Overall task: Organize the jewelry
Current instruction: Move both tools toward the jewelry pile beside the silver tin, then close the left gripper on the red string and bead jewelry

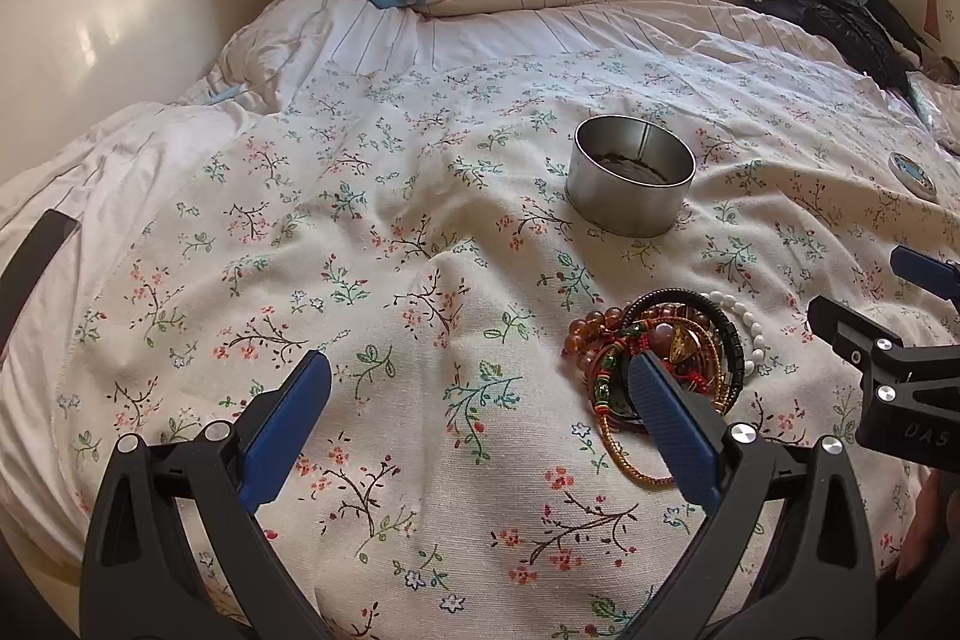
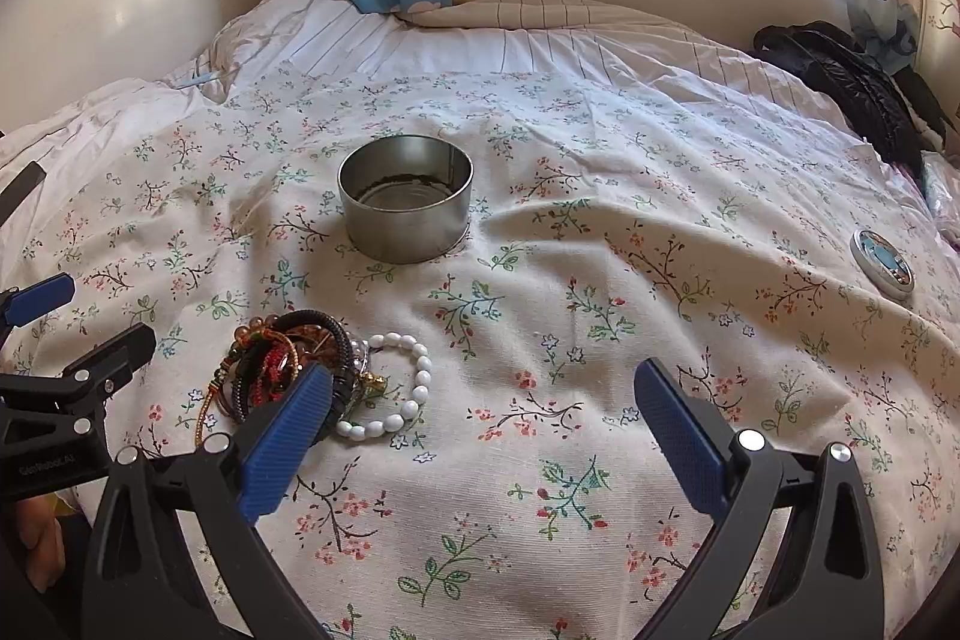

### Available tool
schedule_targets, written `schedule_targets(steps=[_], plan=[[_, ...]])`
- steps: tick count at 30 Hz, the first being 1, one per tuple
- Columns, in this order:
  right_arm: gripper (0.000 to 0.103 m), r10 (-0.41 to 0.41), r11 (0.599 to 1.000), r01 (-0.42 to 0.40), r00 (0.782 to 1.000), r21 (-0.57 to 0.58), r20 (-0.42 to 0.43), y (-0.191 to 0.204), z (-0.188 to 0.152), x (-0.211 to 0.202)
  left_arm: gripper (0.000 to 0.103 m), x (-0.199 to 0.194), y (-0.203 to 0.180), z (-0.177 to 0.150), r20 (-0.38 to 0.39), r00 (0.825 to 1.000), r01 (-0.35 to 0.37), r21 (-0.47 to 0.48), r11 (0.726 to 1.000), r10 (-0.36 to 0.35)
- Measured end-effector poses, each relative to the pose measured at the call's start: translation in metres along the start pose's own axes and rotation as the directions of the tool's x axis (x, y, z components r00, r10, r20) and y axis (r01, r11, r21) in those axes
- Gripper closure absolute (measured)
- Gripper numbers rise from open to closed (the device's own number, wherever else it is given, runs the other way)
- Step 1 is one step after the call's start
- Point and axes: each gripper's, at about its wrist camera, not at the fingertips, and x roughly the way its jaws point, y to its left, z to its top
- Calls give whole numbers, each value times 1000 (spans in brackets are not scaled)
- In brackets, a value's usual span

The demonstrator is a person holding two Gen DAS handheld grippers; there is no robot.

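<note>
A heap of bracelets [image 1: 666, 346] lies on the floral bedspread: amber beads, red and green cord, a black band, a gold chain and a white bead bracelet [image 2: 402, 388]. Beyond it stands an open round metal tin [image 1: 630, 175] [image 2: 405, 199], upright. My left gripper [image 1: 480, 388] is open, and its right finger covers the near part of the heap. My right gripper [image 2: 483, 394] is open too, its left finger over the heap's [image 2: 288, 358] right side. Neither holds anything.
A round lid with a blue pattern [image 2: 882, 262] [image 1: 912, 175] rests on the spread to the right. A black jacket [image 2: 852, 82] lies at the far right by the curtain. A dark flat object [image 1: 36, 250] sits at the left edge. The quilt is rumpled.
</note>
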Motion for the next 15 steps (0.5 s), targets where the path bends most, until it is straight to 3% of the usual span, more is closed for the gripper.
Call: schedule_targets(steps=[15], plan=[[6,8,1000,-7,1000,-10,21,4,-1,-4,7,0,0,0,-1,1000,3,0,1000,-3]])
